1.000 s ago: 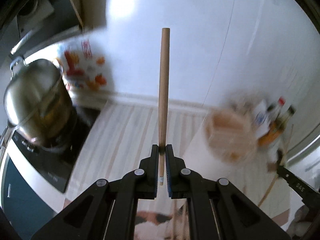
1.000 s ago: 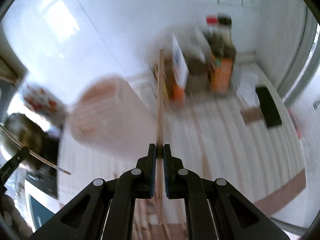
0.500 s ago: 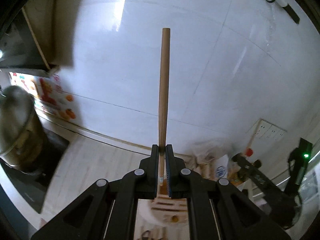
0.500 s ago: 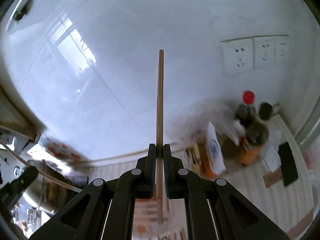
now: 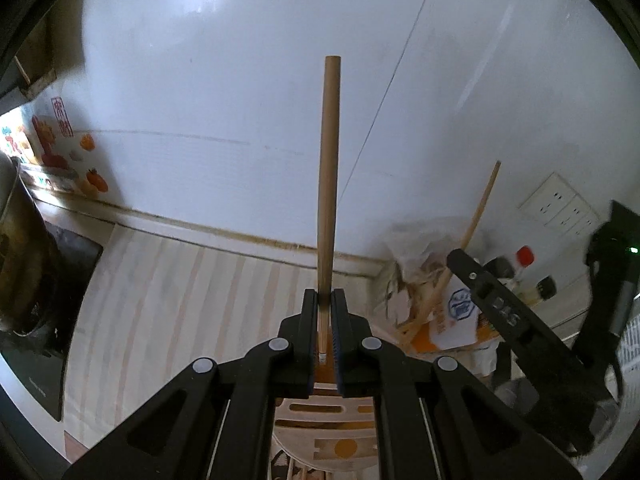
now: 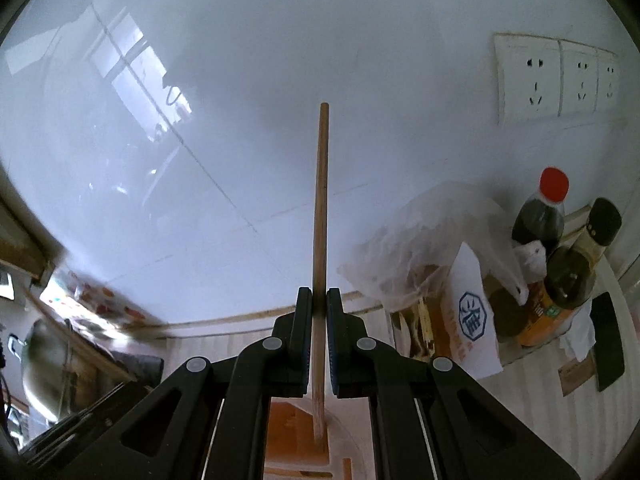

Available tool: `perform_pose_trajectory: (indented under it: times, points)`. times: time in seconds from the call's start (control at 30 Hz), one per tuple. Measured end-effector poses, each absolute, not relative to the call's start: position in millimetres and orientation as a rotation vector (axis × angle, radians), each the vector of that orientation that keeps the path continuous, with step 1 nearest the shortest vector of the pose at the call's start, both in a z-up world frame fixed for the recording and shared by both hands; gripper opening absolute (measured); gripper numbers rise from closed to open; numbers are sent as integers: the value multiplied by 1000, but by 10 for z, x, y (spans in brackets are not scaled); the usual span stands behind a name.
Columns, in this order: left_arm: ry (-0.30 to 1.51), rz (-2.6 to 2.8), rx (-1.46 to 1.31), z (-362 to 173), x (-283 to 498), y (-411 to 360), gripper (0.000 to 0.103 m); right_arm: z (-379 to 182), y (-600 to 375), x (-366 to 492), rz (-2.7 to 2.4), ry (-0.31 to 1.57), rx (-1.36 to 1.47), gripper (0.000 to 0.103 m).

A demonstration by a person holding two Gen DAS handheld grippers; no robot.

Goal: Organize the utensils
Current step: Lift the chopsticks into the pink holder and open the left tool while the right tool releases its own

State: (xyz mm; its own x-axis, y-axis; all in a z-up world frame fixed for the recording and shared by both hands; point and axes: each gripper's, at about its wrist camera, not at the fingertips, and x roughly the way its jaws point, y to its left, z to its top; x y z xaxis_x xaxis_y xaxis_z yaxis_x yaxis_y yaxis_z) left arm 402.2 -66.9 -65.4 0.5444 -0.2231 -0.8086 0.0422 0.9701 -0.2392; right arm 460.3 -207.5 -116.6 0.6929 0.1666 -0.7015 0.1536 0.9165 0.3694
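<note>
Both grippers have swung from the striped counter (image 5: pixel 168 292) toward the white tiled wall (image 5: pixel 224 92), ending above a pale wooden utensil holder (image 5: pixel 340 424). Left gripper (image 5: pixel 325 330) pinches a thick wooden stick (image 5: pixel 329 168) upright; right gripper (image 6: pixel 319 328) clamps a thinner chopstick (image 6: pixel 321 208), its lower tip over the holder. Sauce bottles (image 6: pixel 540 216) stand nearby.

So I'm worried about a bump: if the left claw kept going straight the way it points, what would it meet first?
Probably the striped counter near the white wall. The left claw is shut on a wooden stick; its raised tip might meet the wall first. Depth is unclear.
</note>
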Motion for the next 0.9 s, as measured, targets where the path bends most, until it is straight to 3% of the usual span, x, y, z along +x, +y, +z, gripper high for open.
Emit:
perform_pose_trajectory:
  times: [0.27, 0.43, 0.47, 0.57, 0.6, 0.63, 0.77, 0.83, 0.9]
  points:
    - [1012, -207, -198, -729, 4012, -663, 5, -1196, -1988, 4434, 95, 830, 382, 7]
    - [981, -202, -159, -541, 3897, -610, 12, -1105, -1973, 4311, 137, 863, 373, 11]
    - [981, -189, -149, -511, 3882, -593, 17, -1078, -2001, 4280, 139, 863, 372, 20]
    - [972, -183, -155, -438, 3800, -524, 45, -981, -2069, 4167, 130, 854, 377, 44]
    - [967, -155, -149, -414, 3765, -493, 64, -945, -2092, 4114, 124, 847, 379, 47]
    - [958, -133, -143, -395, 3731, -461, 72, -905, -2121, 4068, 117, 843, 381, 52]
    - [932, -113, -157, -348, 3579, -335, 77, -836, -2220, 3893, 99, 829, 389, 54]
    - [923, -107, -150, -338, 3517, -303, 97, -823, -2242, 3786, 82, 824, 385, 56]
    - [894, -91, -127, -333, 3426, -273, 102, -818, -2244, 3714, 70, 819, 382, 58]
